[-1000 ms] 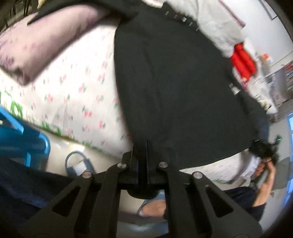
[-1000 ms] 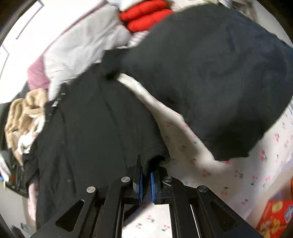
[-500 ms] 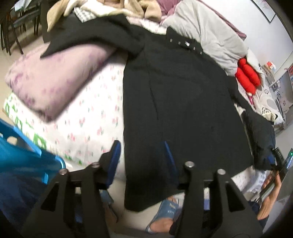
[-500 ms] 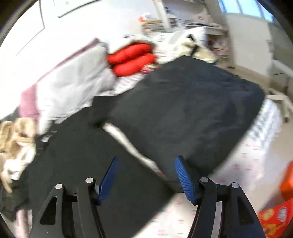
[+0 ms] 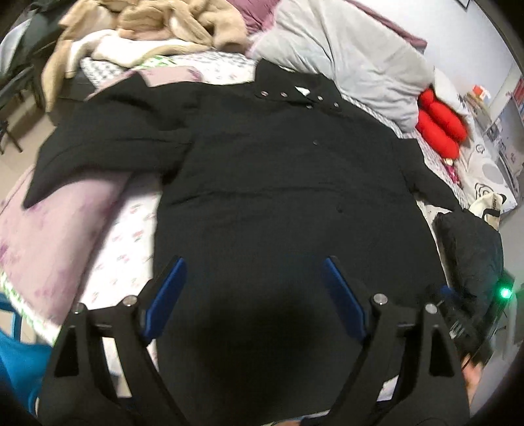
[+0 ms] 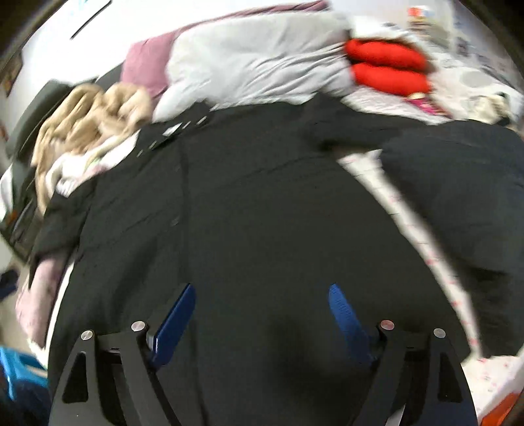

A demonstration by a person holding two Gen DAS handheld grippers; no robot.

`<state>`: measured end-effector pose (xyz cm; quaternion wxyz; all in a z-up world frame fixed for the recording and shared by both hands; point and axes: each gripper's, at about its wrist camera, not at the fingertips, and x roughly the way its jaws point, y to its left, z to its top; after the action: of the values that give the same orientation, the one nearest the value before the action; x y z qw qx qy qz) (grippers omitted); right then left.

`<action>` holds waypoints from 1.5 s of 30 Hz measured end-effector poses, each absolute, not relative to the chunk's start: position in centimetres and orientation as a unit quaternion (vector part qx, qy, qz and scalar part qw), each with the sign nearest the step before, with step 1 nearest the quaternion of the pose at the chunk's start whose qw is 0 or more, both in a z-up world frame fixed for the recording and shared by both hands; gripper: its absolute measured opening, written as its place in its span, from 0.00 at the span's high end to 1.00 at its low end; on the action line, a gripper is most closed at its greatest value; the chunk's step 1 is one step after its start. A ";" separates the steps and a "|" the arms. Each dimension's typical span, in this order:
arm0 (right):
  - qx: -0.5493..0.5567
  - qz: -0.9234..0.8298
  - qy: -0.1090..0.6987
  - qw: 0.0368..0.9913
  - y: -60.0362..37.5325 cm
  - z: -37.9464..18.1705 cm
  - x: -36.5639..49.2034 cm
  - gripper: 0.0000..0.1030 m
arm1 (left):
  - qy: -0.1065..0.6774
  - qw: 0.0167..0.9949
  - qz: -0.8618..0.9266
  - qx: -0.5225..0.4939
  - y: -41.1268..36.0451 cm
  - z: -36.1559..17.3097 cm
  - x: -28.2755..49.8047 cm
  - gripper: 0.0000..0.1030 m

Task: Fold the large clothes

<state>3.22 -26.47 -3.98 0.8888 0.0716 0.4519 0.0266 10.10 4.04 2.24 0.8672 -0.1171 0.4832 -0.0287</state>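
A large black coat point(image 5: 288, 183) lies spread flat on the bed point(image 5: 131, 229), collar with its metal snaps at 12 o'clock and hem toward 6 o'clock, nearest the person. One sleeve point(image 5: 98, 154) stretches out toward 9 o'clock over a pink pillow point(image 5: 49, 229); the other runs toward 3 o'clock beside a second dark garment point(image 6: 458, 203). Laid open like this, it looks ready for its first fold.

The left gripper point(image 5: 252, 291) hangs above the hem area with its jaws opening, already wide, and nothing pinched between the blue pads point(image 5: 165, 295); the coat is only beneath them. The right gripper point(image 6: 262, 314) is the same: jaws opening, spread wide over the lower coat, empty. Both point steeply down at the cloth, probably so each can come in on a new spot.

Beyond the collar, at 12 to 1 o'clock, sit a grey quilt point(image 5: 353, 55) and red cushions point(image 5: 439, 127); a tan blanket point(image 5: 157, 29) is bunched at 11 o'clock.
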 end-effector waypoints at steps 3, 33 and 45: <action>0.028 0.056 0.472 0.879 -22.4 -5.5 4.8 0.17 | 0.503 0.858 -0.032 -0.099 2.7 -0.3 13.3 0.17; 0.159 -0.099 0.246 0.951 -31.7 1.1 6.0 0.00 | 0.393 0.912 -0.067 -0.092 -0.7 -4.4 19.8 0.01; 0.404 -0.107 0.292 0.860 -48.2 -2.0 15.8 0.00 | 0.430 0.881 -0.062 -0.187 1.2 -6.9 24.5 0.01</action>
<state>15.77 -48.22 -1.96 0.8605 0.4037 0.2918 -0.1070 24.50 1.21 -6.85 0.8812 -0.1873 0.4296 -0.0621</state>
